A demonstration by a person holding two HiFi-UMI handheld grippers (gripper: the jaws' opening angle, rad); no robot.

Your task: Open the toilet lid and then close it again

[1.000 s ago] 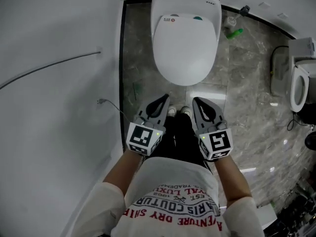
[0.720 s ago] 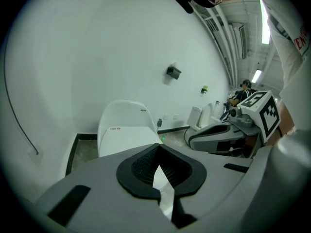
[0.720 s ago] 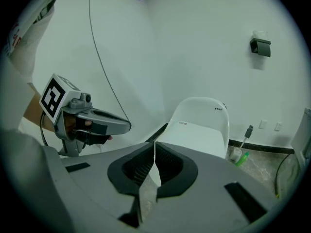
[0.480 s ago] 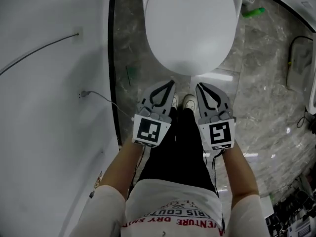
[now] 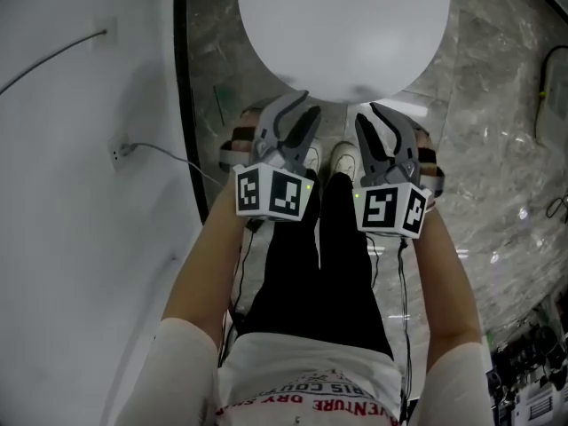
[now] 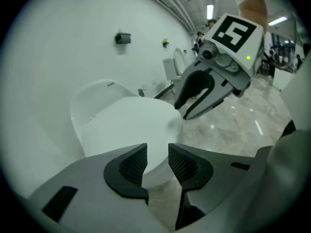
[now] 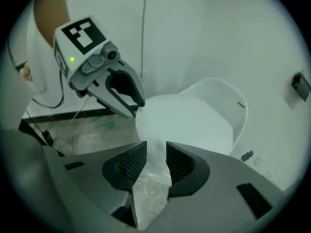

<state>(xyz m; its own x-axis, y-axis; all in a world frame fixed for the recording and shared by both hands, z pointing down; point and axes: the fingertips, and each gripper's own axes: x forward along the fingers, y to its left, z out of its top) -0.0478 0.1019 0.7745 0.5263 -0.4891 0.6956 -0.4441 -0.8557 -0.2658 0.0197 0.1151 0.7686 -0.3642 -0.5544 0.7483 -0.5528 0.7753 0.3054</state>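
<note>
Grey marbled floor [image 5: 497, 149] below. Shut white toilet lid [image 5: 342, 25] at far centre. At its near rim, left gripper [image 5: 297, 112], jaws just opened, parted with nothing between. Close to its right, right gripper [image 5: 377, 115], jaws likewise parted, clamping nothing.

place: large open hall | seen: toilet [image 5: 342, 25], farther toilet [image 6: 171, 71], marble floor [image 5: 497, 149], strip lights [image 6: 210, 11]

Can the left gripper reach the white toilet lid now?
Probably yes. The left gripper hangs just before the front edge of the closed white oval toilet lid; its jaws have just been opening, nothing stands between them, and nothing blocks the way.
</note>
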